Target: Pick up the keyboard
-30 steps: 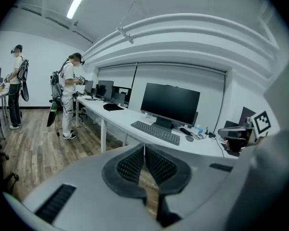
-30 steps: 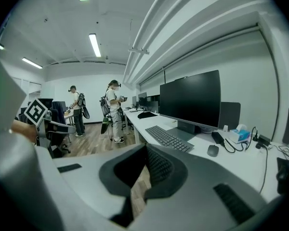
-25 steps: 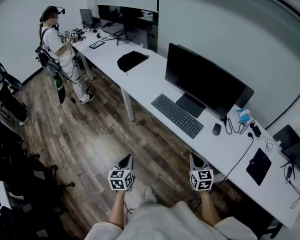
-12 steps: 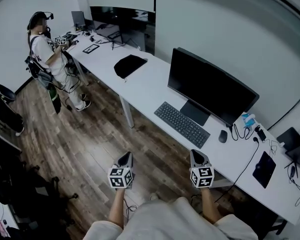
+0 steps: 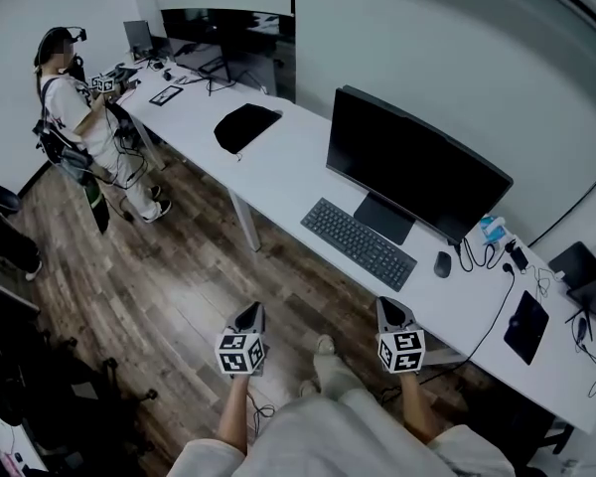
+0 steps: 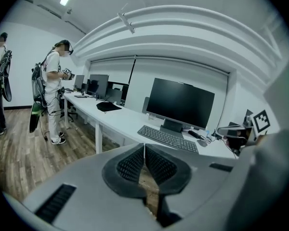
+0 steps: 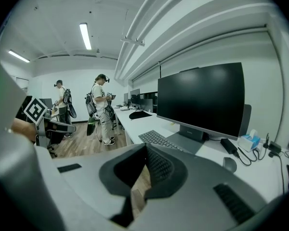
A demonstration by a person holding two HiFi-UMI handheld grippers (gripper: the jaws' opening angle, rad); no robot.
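Office w/ wood-plank floor, long white desk along wall. Left gripper and right gripper: jaws closed tight, pads together, nothing between. Both over floor, short of desk edge. Flat dark rectangular keyboard ahead on desk, in front of black monitor; long axis parallel to desk edge. Right gripper nearer, approx. opposite keyboard's right end. Jaws prob. to be opened before any grab.

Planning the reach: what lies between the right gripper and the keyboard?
Head view: only a bare strip of white table separates the shut right gripper from the keyboard; nothing stands there.
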